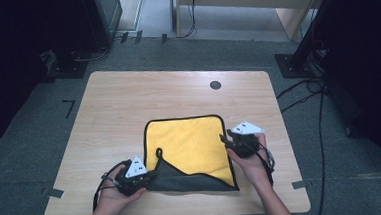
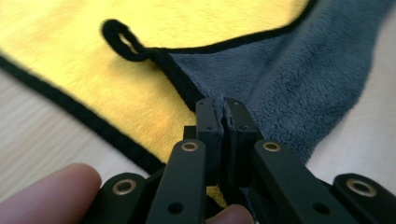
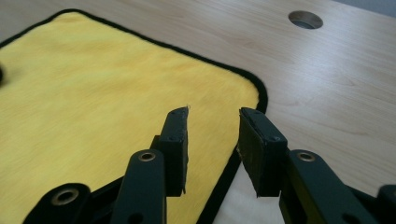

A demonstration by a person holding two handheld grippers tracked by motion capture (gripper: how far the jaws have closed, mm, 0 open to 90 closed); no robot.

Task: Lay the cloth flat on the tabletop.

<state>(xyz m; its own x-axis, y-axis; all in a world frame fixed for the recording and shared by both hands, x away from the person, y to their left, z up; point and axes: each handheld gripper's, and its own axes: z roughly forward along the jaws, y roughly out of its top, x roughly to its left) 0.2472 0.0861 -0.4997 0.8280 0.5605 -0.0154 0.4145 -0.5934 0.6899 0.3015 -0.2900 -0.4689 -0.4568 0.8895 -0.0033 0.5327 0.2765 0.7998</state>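
A plush yellow microfibre cloth (image 1: pixel 188 145), grey-backed and black-trimmed, lay near the tabletop (image 1: pixel 127 96) front edge; left gripper (image 1: pixel 150 176) pinched its folded corner, right gripper (image 1: pixel 226 139) parted, empty.

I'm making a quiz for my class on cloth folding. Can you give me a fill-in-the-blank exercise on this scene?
1. The cloth is yellow on one side and ____ on the other.
2. The left tool is shut on the cloth's ____ flap.
3. The right tool has its jaws ____, with nothing gripped.
4. The table has a round ____ near its far edge.

Missing words: grey; grey; open; hole
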